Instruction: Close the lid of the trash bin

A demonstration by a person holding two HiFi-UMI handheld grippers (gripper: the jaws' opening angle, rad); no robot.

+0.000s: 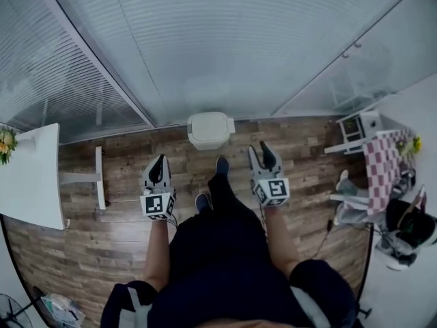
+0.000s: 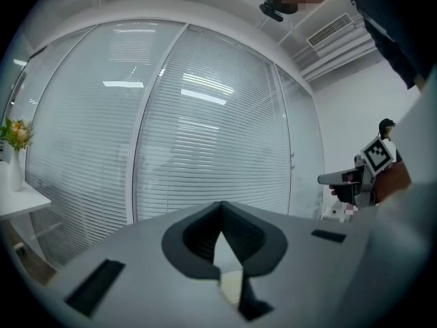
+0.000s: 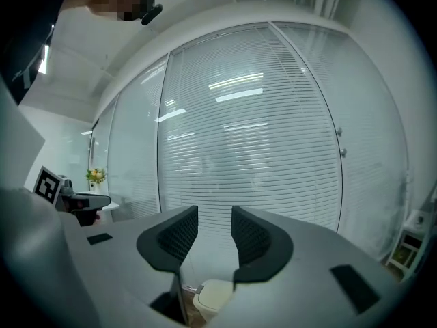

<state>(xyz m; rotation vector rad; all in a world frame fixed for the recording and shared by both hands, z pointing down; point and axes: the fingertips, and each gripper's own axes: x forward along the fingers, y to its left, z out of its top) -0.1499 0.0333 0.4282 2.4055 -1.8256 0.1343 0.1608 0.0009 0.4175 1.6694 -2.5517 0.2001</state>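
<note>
The cream trash bin point(image 1: 210, 130) stands on the wood floor against the blinds, its lid lying flat on top. Both grippers are held up in the air, well short of it and pointing toward it. My left gripper point(image 1: 161, 160) is to the bin's near left; its jaws meet at the tips point(image 2: 220, 209) with nothing in them. My right gripper point(image 1: 261, 153) is to the near right, its jaws point(image 3: 214, 219) apart and empty. Low between the right jaws a part of the bin point(image 3: 217, 296) shows. The right gripper point(image 2: 349, 179) also shows at the edge of the left gripper view.
A glass wall with blinds point(image 1: 225, 46) runs behind the bin. A white table point(image 1: 31, 176) with flowers and a low white shelf point(image 1: 100, 176) stand at the left. At the right are a checkered cloth point(image 1: 382, 169) and a small white rack point(image 1: 358, 125). My feet point(image 1: 222, 164) are just before the bin.
</note>
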